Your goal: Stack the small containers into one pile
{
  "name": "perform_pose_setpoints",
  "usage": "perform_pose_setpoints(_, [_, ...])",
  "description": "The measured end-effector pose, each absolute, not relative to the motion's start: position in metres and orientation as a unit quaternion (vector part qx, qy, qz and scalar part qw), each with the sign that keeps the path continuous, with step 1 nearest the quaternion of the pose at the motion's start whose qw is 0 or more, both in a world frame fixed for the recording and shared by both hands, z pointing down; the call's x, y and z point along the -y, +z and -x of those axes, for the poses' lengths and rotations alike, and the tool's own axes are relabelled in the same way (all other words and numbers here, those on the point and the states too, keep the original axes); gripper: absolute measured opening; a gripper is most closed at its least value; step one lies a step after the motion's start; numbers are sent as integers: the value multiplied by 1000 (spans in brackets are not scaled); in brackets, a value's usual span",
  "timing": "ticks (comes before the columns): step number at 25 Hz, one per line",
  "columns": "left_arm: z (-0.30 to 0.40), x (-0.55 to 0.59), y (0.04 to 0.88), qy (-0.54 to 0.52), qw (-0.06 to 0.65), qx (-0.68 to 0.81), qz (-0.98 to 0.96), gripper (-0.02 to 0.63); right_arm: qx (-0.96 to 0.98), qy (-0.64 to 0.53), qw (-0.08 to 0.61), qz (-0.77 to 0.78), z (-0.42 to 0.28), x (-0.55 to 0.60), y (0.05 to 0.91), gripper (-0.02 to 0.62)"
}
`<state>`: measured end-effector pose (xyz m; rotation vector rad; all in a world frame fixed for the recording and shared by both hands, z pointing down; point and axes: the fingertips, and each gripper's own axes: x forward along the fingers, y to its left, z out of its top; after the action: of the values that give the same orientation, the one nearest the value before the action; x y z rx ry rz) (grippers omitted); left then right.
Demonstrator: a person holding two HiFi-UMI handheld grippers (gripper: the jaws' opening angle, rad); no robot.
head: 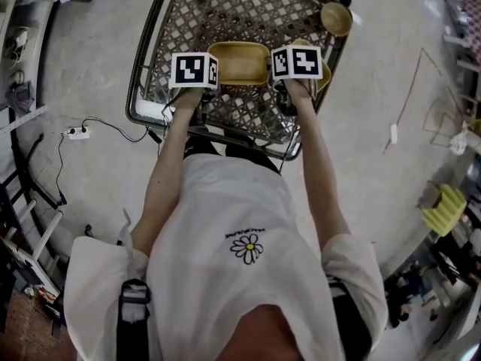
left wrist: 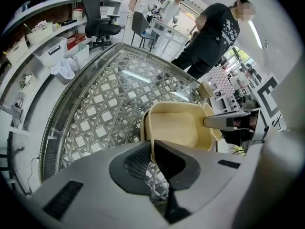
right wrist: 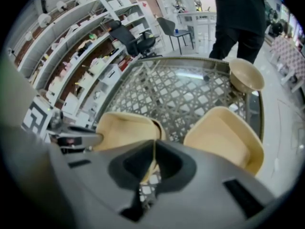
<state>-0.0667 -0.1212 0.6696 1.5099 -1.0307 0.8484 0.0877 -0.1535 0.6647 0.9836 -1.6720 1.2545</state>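
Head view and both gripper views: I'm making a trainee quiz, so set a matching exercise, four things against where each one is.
Things:
1. middle container
2. round bowl
3. second container
4. power strip

Places:
A. on the floor
B. on the table, just right of the right gripper
C. rims pinched by the left gripper and the right gripper
D. at the table's far right corner

Pairs: 1-C, 2-D, 3-B, 4-A

The glass-topped woven-lattice table [head: 225, 10] bears a round tan bowl [head: 336, 19] at its far right corner and a square beige plastic container [right wrist: 224, 137] by its right edge; a second beige container [head: 239, 62] is near its front, contact unclear.
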Motion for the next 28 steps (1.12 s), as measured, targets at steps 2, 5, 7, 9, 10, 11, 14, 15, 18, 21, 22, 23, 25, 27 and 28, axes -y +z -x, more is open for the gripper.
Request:
perform_pose_setpoints(2, [67, 120, 673, 362, 532, 433, -632, 46, 661, 499, 405, -387, -87, 153, 669, 35])
perform_pose_setpoints(5, [68, 122, 679, 373, 518, 435, -636, 49, 665, 496, 403, -386, -86, 153, 674, 37])
perform_pose_setpoints(7, [70, 123, 681, 379, 512, 436, -636, 51, 667, 490, 408, -385, -84, 153, 676, 37])
perform_pose_setpoints(9, [71, 123, 681, 383, 507, 434, -638, 54, 669, 480, 416, -385, -83, 153, 678, 37])
perform_pose_setpoints(10, [70, 123, 682, 385, 505, 433, -640, 55, 671, 475, 418, -387, -84, 153, 679, 37])
perform_pose_setpoints(11, [69, 122, 682, 387, 503, 432, -641, 58, 672, 470, 419, -389, -85, 152, 680, 38])
perform_pose_setpoints(14, [62, 120, 682, 380, 505, 428, -646, 86, 677, 459, 420, -393, -87, 151, 680, 38])
perform_pose_setpoints(15, [60, 120, 681, 376, 507, 426, -647, 114, 679, 456, 421, -393, -88, 151, 680, 38])
perform_pose_setpoints(18, [58, 121, 680, 375, 509, 427, -647, 149, 679, 451, 420, -399, -88, 152, 678, 40])
perform_pose_setpoints(21, [62, 125, 678, 381, 499, 433, -647, 153, 679, 444, 416, -411, -89, 157, 673, 108])
perform_pose_setpoints(22, [63, 126, 677, 382, 495, 435, -648, 153, 681, 440, 413, -416, -91, 160, 669, 117])
perform_pose_setpoints(23, [65, 128, 674, 382, 491, 438, -649, 153, 683, 436, 407, -422, -92, 162, 664, 117])
perform_pose_setpoints(25, [69, 133, 666, 378, 480, 446, -654, 156, 690, 426, 389, -437, -93, 169, 650, 117])
perform_pose_setpoints(27, [71, 146, 647, 365, 461, 457, -667, 156, 701, 407, 363, -458, -95, 181, 627, 115])
perform_pose_setpoints(28, [70, 154, 634, 354, 449, 462, -677, 155, 708, 395, 349, -470, -96, 187, 613, 115])
